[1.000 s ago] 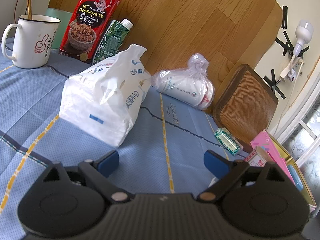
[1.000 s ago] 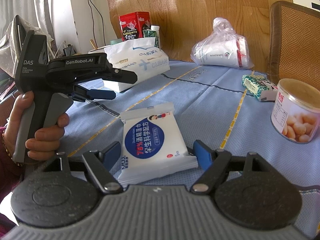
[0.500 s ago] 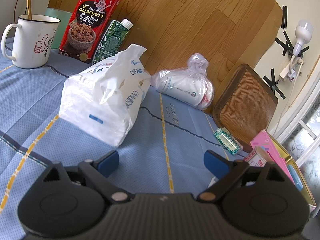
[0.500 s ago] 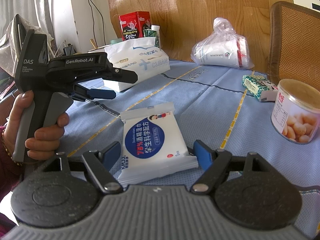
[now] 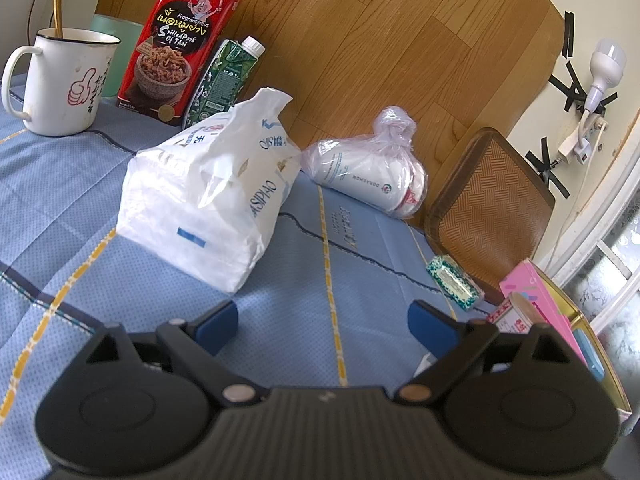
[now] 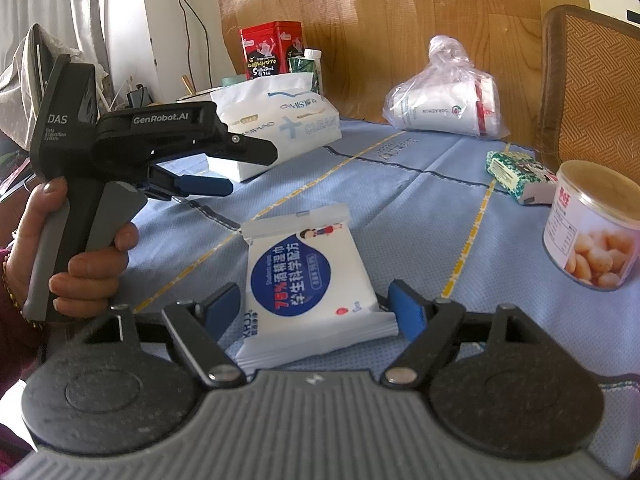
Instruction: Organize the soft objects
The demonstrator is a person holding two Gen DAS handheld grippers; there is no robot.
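Observation:
A white wet-wipe pack with a blue label (image 6: 308, 276) lies flat on the blue tablecloth, between the fingers of my right gripper (image 6: 316, 312). The jaws are open and stand on either side of it, not pressing it. My left gripper (image 5: 326, 326) is open and empty, held above the cloth; it also shows in the right wrist view (image 6: 216, 168). A large white tissue bag (image 5: 208, 200) lies just beyond it, also seen in the right wrist view (image 6: 280, 120). A clear bag holding a white roll (image 5: 368, 172) lies by the wooden wall.
A white mug (image 5: 60, 84), a red tin (image 5: 180, 40) and a green carton (image 5: 224, 80) stand at the back. A small green tissue pack (image 6: 516, 176) and a snack can (image 6: 592, 232) sit at right. A woven chair back (image 5: 488, 216) and a pink box (image 5: 544, 312) border the table's right edge.

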